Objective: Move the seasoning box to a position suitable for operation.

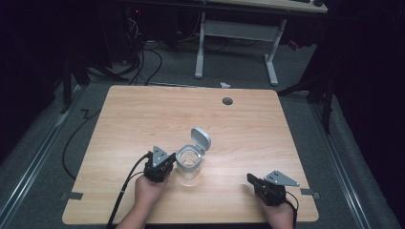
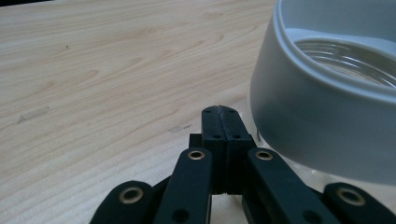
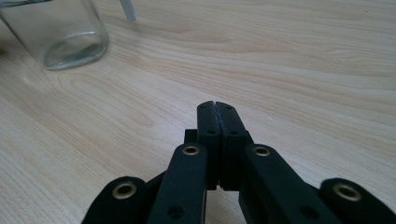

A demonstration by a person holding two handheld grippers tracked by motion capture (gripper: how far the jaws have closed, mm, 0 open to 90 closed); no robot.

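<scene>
High view: my wooden table [image 1: 143,114] carries a clear glass jar [image 1: 187,171] near its middle, slightly toward the near edge. The jar wears a grey collar [image 1: 189,158] around its mouth, and a grey flip lid [image 1: 201,139] stands open, hinged at the far right of that collar. A round dark grommet [image 1: 227,101] sits in the tabletop toward the far edge.

My left gripper [image 1: 168,165] sits just left of the jar, held by my left hand [image 1: 148,192] entering from the near edge, its black cable [image 1: 122,193] trailing off the near side. My right gripper [image 1: 250,178] rests well to the right of the jar, near the near right corner, in my right hand [image 1: 278,213], with its grey three-cornered plate [image 1: 282,178] on top.

Left gripper view: the left gripper [image 2: 222,110] has its jaws pressed together with nothing between them; the grey collar [image 2: 303,112] looms just right of the tips, and I cannot tell whether they touch it.

Right gripper view: the right gripper [image 3: 216,105] likewise has both jaws closed flat against each other, holding nothing, above bare wood. The glass base of the jar [image 3: 65,37] appears at the far left, well apart from the tips
</scene>
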